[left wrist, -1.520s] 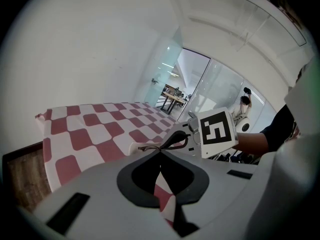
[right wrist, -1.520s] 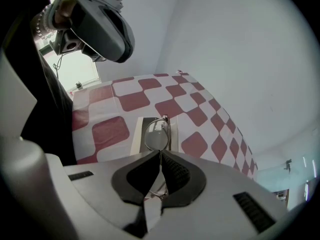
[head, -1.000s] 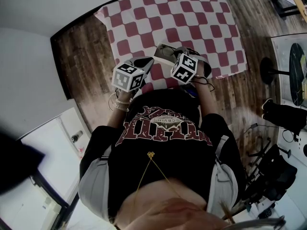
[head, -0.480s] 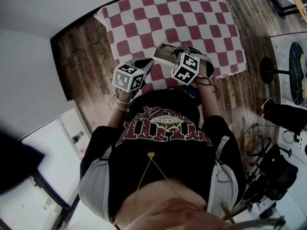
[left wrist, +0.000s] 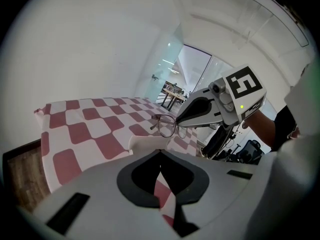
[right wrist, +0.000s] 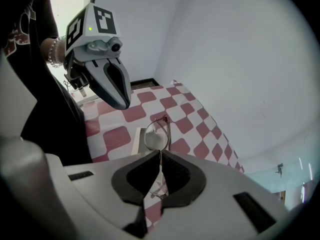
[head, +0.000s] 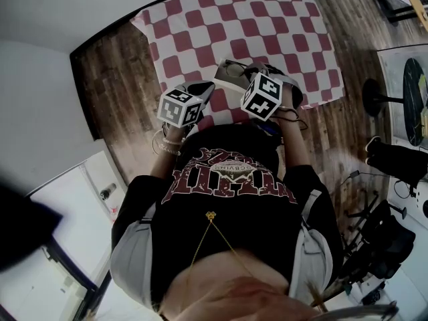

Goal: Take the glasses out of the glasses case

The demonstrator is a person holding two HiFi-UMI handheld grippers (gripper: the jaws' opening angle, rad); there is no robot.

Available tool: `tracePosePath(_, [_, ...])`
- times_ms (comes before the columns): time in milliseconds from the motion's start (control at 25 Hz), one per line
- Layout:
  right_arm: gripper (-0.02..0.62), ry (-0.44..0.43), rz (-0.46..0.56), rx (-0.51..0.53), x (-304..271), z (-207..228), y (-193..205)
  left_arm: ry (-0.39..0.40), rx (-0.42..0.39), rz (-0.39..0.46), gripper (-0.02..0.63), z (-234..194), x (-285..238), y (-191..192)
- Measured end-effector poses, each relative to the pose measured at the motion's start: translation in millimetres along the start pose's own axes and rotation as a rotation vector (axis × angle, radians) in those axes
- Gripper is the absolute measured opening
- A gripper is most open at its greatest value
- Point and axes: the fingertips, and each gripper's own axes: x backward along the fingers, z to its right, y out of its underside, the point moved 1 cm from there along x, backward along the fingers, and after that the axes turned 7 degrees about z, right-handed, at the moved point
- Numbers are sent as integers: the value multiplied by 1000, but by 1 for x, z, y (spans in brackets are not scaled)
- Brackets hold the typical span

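Observation:
My right gripper (right wrist: 160, 154) is shut on a thin-rimmed pair of glasses (right wrist: 156, 134), whose frame passes between the jaws. The glasses (left wrist: 167, 125) hang a little above the open white glasses case (right wrist: 145, 140). In the head view the case (head: 229, 77) lies near the front edge of the checkered table (head: 267, 19), between the two marker cubes. My left gripper (left wrist: 159, 153) is shut, with its tips right at the near edge of the case (left wrist: 142, 143). Whether they touch it I cannot tell. From the right gripper view the left gripper (right wrist: 122, 103) sits just left of the case.
The red-and-white cloth covers the small table, which stands on a dark wood floor (head: 114, 79). A white wall (head: 40, 99) is at the left. A round black stand (head: 378, 99) and black equipment (head: 381, 239) are on the right. The person's torso fills the lower head view.
The right gripper has shifted slightly to the right with the glasses in it. The left gripper has hardly moved.

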Motion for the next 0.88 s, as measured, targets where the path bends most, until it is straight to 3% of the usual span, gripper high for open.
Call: tracePosePath(880, [28,-50,-2,29,50,-10,-26,-10,14,-40,-2,-5,-6,15])
